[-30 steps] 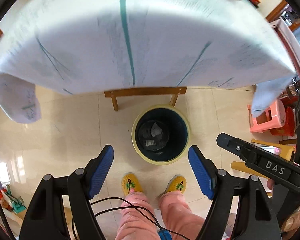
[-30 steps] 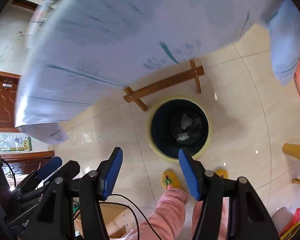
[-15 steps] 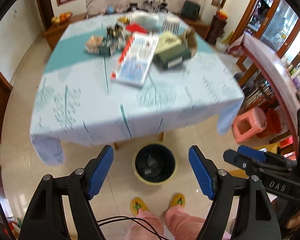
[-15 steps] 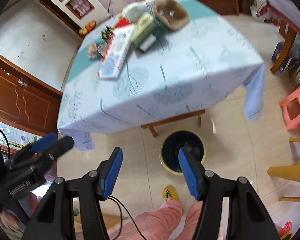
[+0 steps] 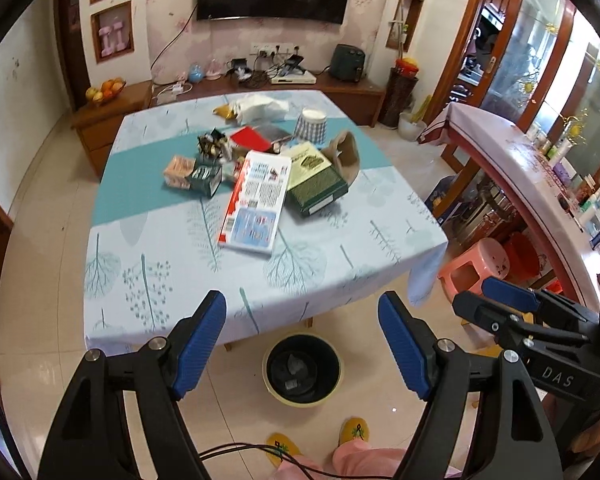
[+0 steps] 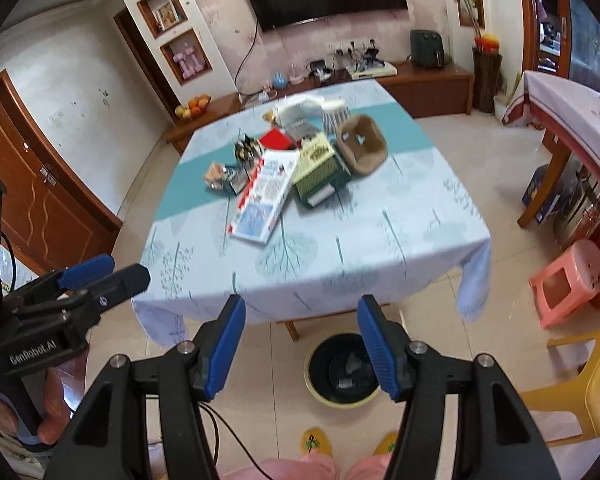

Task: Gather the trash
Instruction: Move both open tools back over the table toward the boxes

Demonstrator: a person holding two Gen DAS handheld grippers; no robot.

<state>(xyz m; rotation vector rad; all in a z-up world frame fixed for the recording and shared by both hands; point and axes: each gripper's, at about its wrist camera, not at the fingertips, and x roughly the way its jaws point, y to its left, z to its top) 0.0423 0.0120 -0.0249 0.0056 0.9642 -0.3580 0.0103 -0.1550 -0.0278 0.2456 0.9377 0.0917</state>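
A dark trash bin (image 5: 302, 372) with a yellow rim stands on the floor by the table's near edge, with scraps inside; it also shows in the right wrist view (image 6: 340, 372). On the table (image 5: 172, 272) lies a pile of trash: a red-and-white flat box (image 5: 256, 200), a green box (image 5: 316, 182), a brown cardboard tray (image 5: 346, 156), small packets (image 5: 192, 172) and a white bag (image 5: 260, 106). My left gripper (image 5: 302, 344) is open and empty, held above the bin. My right gripper (image 6: 302, 346) is open and empty, beside it.
A pink stool (image 5: 480, 264) and a second cloth-covered table (image 5: 520, 160) stand at the right. A yellow chair (image 6: 580, 380) is near right. A wooden sideboard (image 5: 260, 88) lines the far wall. The person's slippered feet (image 5: 320, 436) are by the bin.
Both grippers have risen and tilted up from looking down into the bin below the table edge to a view over the whole table top. Both stayed open and empty.
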